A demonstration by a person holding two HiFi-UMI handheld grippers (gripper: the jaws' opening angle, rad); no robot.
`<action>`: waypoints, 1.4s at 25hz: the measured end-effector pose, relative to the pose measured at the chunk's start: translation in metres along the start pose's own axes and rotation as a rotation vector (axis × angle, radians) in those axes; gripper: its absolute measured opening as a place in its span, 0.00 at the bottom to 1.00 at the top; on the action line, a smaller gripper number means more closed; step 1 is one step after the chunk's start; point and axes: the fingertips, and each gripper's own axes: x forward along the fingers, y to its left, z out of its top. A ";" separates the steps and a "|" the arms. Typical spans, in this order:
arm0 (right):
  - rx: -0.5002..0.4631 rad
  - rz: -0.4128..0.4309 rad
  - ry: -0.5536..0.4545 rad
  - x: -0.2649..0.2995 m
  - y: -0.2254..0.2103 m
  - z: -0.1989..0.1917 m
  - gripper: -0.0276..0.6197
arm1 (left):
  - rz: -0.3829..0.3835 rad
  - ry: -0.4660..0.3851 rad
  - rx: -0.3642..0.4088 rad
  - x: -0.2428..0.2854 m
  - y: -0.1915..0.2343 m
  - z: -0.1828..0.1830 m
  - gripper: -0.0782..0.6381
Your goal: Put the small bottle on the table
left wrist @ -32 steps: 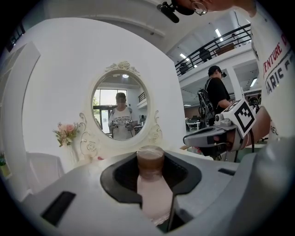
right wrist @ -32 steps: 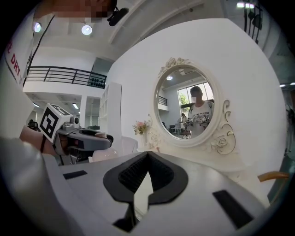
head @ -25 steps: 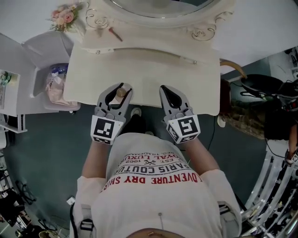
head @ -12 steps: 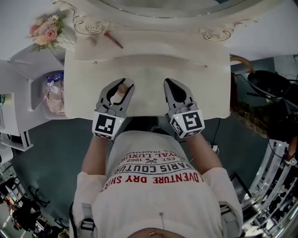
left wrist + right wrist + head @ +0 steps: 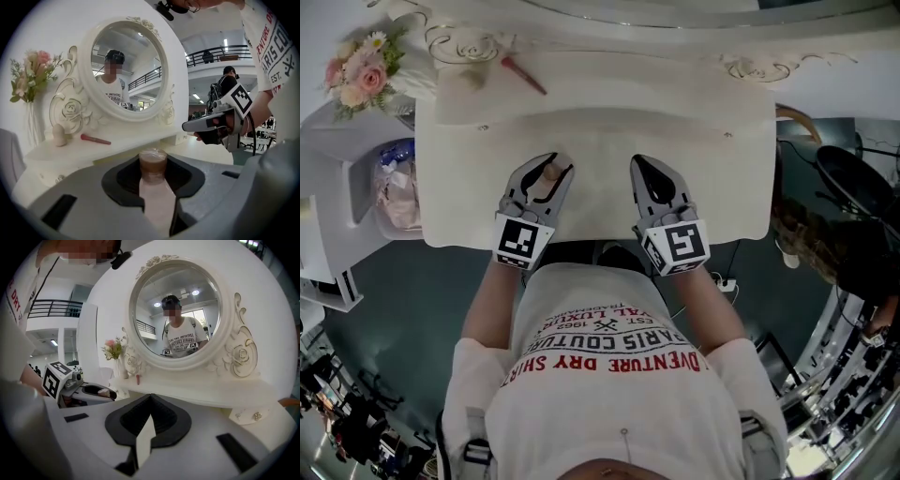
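The small bottle [image 5: 153, 169], pale with a tan cap, is held upright between the jaws of my left gripper [image 5: 547, 169], which is shut on it. The head view shows the bottle [image 5: 551, 172] over the front left part of the white dressing table [image 5: 600, 127], but not whether its base touches the top. My right gripper [image 5: 641, 165] hovers beside it over the table's front middle. Its jaws meet at the tips with nothing between them, as the right gripper view [image 5: 150, 398] confirms.
The oval mirror [image 5: 125, 70] stands at the back of the table. On the raised shelf below it lie a red brush [image 5: 523, 75] and a small egg-shaped sponge [image 5: 58, 136]. A vase of flowers [image 5: 358, 80] stands at the left. A basket of bags [image 5: 394, 187] sits beside the table's left edge.
Both grippers have moved forward, further over the table top, with the bottle still in the left one. The table now fills more of the head view.
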 end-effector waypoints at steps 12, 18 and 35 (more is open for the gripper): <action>0.026 -0.015 0.048 0.009 -0.006 -0.024 0.04 | -0.023 0.044 0.002 0.021 0.003 -0.030 0.30; 0.024 -0.015 0.054 0.010 -0.005 -0.025 0.04 | -0.031 0.024 0.047 0.023 -0.002 -0.031 0.30; -0.015 -0.069 0.000 -0.009 -0.005 0.004 0.04 | -0.005 -0.056 0.084 0.007 -0.005 0.011 0.42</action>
